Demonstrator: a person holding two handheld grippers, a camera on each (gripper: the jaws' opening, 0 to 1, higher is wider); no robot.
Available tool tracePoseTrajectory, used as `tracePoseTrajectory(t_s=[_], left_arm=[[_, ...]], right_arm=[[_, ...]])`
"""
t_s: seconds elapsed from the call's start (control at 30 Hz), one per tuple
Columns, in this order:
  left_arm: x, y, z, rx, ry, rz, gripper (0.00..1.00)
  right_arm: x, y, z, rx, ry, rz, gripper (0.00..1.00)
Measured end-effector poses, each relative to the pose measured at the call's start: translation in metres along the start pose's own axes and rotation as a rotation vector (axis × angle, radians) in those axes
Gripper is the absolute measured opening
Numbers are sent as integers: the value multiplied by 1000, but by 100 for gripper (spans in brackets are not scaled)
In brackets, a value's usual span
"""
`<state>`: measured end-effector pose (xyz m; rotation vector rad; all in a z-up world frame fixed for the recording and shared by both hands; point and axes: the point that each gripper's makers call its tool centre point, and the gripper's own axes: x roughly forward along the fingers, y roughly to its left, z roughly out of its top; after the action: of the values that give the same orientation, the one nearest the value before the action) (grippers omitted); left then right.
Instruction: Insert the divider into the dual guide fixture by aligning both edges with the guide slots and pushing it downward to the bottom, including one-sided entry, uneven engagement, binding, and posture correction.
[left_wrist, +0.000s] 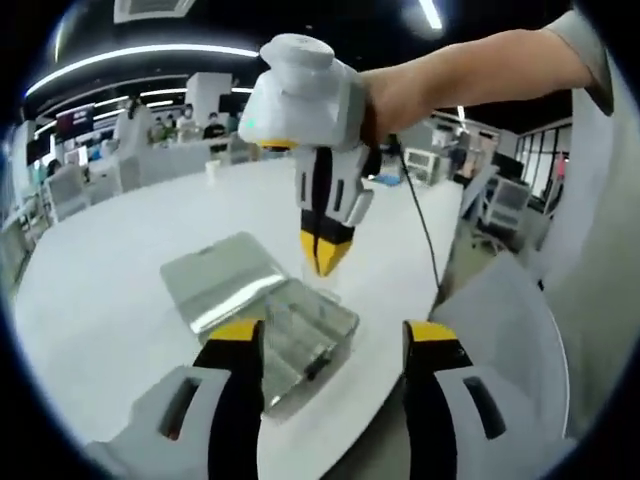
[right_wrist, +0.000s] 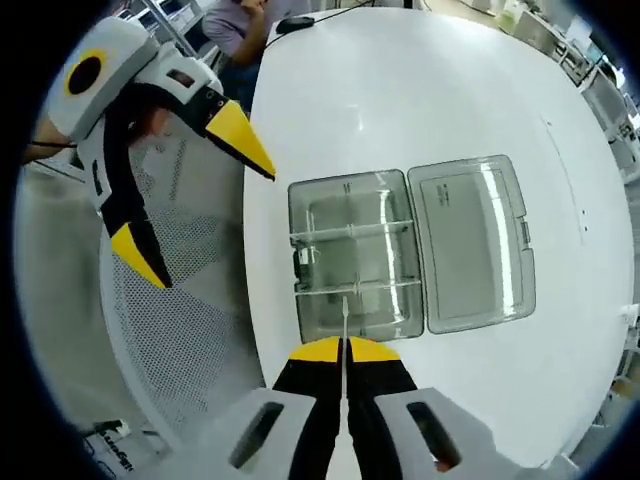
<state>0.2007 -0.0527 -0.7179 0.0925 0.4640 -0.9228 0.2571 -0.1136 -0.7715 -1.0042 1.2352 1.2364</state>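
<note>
Left gripper (right_wrist: 190, 190), seen at the far left of the right gripper view, hangs off the table edge above a perforated chair seat (right_wrist: 185, 330) with its yellow-tipped jaws spread wide and nothing between them. In the left gripper view its own jaws (left_wrist: 335, 345) rise from the bottom, likewise wide apart, framing the near corner of the fixture.

Clear plastic fixture (right_wrist: 352, 262) lies on the white round table (right_wrist: 420, 90), near the table edge. It is an open box with its hinged lid (right_wrist: 470, 245) folded flat to the right, touching the box along one side. One clear divider already stands across the box interior (right_wrist: 350, 232).

Right gripper (right_wrist: 343, 350) has its jaws pressed together on a thin clear divider (right_wrist: 343, 312), held edge-on and upright; the strip reaches the near part of the box. Whether both edges sit in the guide slots cannot be told.

In the left gripper view the right gripper (left_wrist: 323, 255) points downward directly above the fixture (left_wrist: 290, 335), held by a bare forearm (left_wrist: 470, 75) entering from the right. A black cable (left_wrist: 425, 235) trails across the table (left_wrist: 110, 300) behind it.
</note>
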Motion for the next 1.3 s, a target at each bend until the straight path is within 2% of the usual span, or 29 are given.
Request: tracePoseTrajectory(t_s=[0.2, 0.53, 1.3], left_arm=[[-3, 2, -6, -21, 6, 17, 61], [-8, 5, -7, -45, -4, 34, 62], [-8, 14, -9, -71, -13, 40, 62]], right_arm=[[9, -4, -1, -36, 29, -5, 0], [20, -12, -1, -73, 73, -17, 0], [37, -26, -5, -51, 98, -2, 0]])
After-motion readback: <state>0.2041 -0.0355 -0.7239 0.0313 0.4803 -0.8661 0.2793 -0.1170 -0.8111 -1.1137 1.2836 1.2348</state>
